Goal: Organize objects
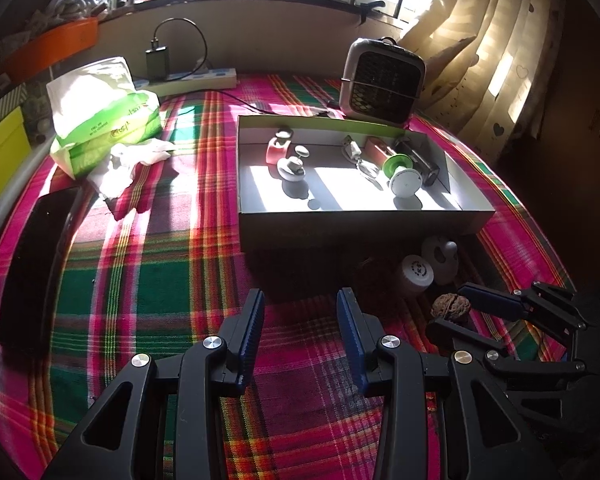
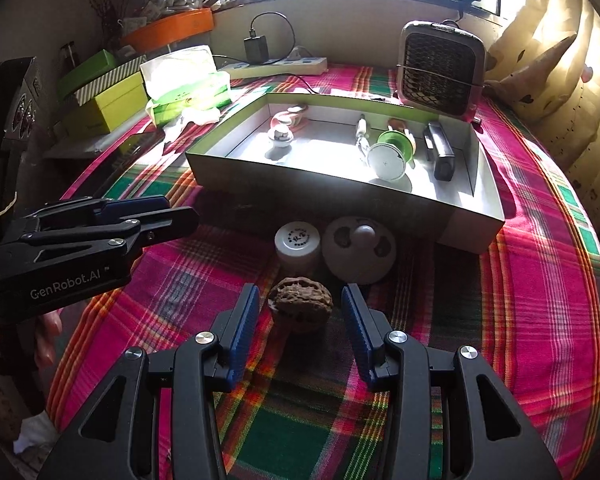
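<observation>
1. Your right gripper [image 2: 300,312] points down at the plaid cloth [image 2: 532,280], and its blue pads [image 2: 246,320] stand apart. The walnut [image 2: 300,310] lies on the cloth between them. There is a small gap on each side, so nothing is gripped.
2. Your left gripper [image 1: 300,316] is about half open, with only bare cloth between its fingers. It holds nothing. In the right wrist view it is to the left of the walnut and well apart from it.
3. Just behind the walnut, toward the window, stand a small white jar [image 2: 297,246] and a round white gadget [image 2: 359,254] with a knob on top. They are side by side and nearly touching, the jar on the left.
4. Behind these two is the open cardboard box [image 2: 320,184]; they sit in the shadow of its near wall.
5. Inside the box, a green and white spool [image 2: 388,156] lies right of the middle. A black case [image 2: 440,152] is to the right of the spool, near the right wall. A small white stand [image 2: 280,138] is on the left half.
6. Behind the box, at its right back corner, stands a small fan heater [image 2: 440,68]. To the left of the box lies a green tissue pack [image 2: 188,84].
</observation>
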{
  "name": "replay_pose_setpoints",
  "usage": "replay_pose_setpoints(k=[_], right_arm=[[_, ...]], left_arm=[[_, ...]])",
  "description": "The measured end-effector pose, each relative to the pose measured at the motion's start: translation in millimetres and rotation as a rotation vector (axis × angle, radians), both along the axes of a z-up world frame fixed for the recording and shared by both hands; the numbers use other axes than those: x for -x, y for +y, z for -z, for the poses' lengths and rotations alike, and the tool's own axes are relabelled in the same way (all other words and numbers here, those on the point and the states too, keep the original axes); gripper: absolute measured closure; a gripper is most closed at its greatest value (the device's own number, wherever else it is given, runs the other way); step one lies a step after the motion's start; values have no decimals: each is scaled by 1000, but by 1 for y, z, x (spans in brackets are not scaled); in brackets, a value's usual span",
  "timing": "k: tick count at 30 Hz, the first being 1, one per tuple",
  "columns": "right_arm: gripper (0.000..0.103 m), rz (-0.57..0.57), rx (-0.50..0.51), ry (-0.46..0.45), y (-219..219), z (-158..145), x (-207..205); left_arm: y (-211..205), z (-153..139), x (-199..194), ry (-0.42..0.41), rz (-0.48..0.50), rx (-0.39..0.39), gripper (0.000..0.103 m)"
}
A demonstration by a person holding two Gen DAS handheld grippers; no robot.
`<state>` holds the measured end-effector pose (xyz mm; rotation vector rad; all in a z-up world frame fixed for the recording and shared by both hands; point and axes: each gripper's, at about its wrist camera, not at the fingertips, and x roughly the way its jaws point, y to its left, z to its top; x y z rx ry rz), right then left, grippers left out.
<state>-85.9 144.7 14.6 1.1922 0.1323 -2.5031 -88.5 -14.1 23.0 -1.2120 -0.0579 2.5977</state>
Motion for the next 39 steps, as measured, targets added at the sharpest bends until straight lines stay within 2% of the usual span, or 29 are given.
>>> replay_pose_setpoints(k=[15,17,19,30,39], right_arm=[[59,20,-24,1,1,4,1],[61,22,-19,2,2,4,1],[69,27,-20,3,4,4,1],[69,39,-9,2,12,3,0],[69,53,-7,0,20,3,1]], left_arm=[[7,5,7,-25,57,-36,65],[9,5,9,-25,60,-36,64],[11,4,10,-26,68,-40,63],[21,2,21,-40,81,-57,61],[32,5,31,-57,85,-37,61]])
